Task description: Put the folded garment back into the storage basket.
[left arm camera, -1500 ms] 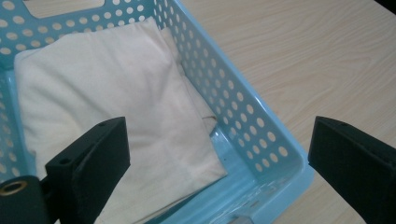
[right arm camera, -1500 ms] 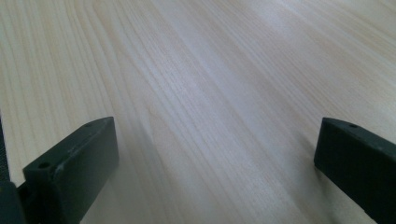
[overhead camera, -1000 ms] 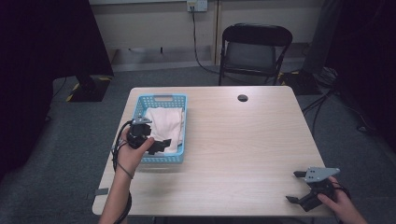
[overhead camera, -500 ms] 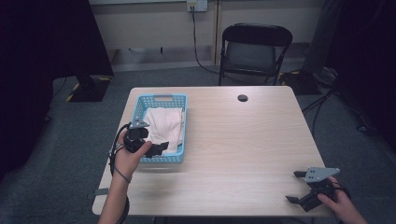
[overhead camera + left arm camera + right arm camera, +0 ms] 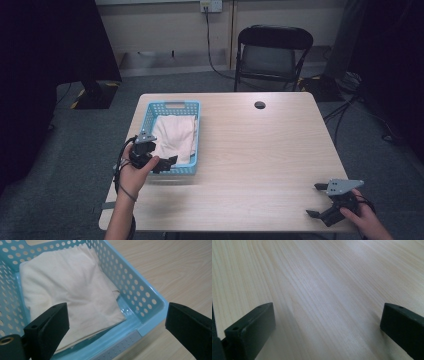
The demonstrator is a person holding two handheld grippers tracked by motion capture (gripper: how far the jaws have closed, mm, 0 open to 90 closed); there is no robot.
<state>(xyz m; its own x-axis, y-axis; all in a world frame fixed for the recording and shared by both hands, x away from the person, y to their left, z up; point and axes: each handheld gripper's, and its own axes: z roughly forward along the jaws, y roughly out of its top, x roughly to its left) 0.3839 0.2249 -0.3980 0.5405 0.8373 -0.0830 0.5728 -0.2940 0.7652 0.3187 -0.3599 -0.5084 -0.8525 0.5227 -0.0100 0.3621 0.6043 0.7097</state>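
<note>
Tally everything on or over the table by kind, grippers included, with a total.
Blue perforated basket: 1
Folded cream cloth, lying in the basket: 1
Grippers: 2, left gripper, right gripper
Total: 4

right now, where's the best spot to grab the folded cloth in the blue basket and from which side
Grip the folded cloth at its near corner, coming from above. It lies flat inside the basket, whose walls block a sideways approach, and that corner sits free on the basket floor just ahead of the open left gripper, probably easiest to pinch.
</note>
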